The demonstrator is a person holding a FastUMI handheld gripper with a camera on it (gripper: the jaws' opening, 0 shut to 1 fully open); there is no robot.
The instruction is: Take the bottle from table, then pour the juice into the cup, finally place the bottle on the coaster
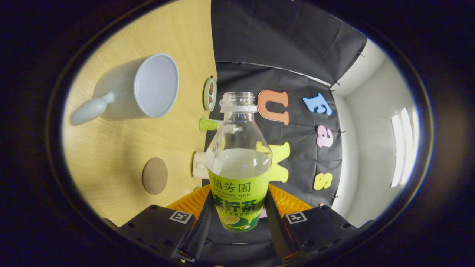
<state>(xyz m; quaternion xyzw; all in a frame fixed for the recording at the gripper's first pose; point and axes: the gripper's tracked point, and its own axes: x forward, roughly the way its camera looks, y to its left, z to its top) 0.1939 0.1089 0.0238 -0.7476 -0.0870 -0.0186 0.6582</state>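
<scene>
My gripper is shut on a clear bottle, both fingers pressing its green-and-yellow label. The bottle has no cap and holds pale juice up to about the top of the label. The whole view is rolled sideways, so the wooden table stands like a wall beside the bottle. A pale grey cup with a handle sits on the table, its open mouth facing the bottle's neck, a short way off from it. A round brown coaster lies on the table nearer the fingers than the cup.
Along the table's far edge by the black cloth wall are a small round dish, a green cap-like piece and a cream-coloured block. A white wall with a bright window lies beyond the cloth.
</scene>
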